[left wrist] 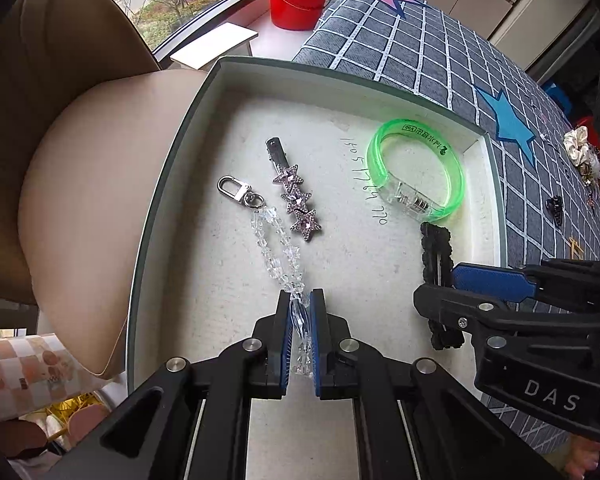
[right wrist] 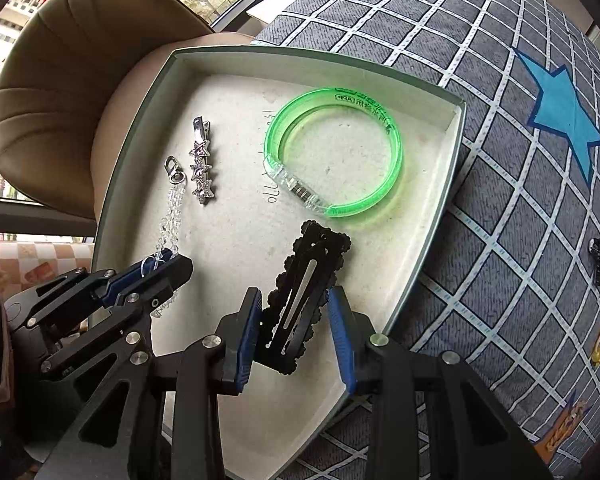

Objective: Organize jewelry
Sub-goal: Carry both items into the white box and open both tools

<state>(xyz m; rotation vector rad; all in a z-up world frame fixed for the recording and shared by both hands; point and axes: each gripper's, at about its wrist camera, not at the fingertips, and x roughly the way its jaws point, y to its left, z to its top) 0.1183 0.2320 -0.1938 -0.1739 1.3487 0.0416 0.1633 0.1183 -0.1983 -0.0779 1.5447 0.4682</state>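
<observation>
Clear crystal beads make up the keychain strand, lying lengthwise in the grey box with its silver clasp at the far end; the left gripper is clamped on the near end, in line with it. The black scalloped clip sits tilted between the right gripper pads (contact unclear; whether it is gripped or let go, I cannot tell). Its underside is hidden.

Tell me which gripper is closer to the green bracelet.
Right. The right gripper sits just below the green bracelet, around the black hair clip beside it. The left gripper is farther across the box, shut on the clear bead chain.
</observation>
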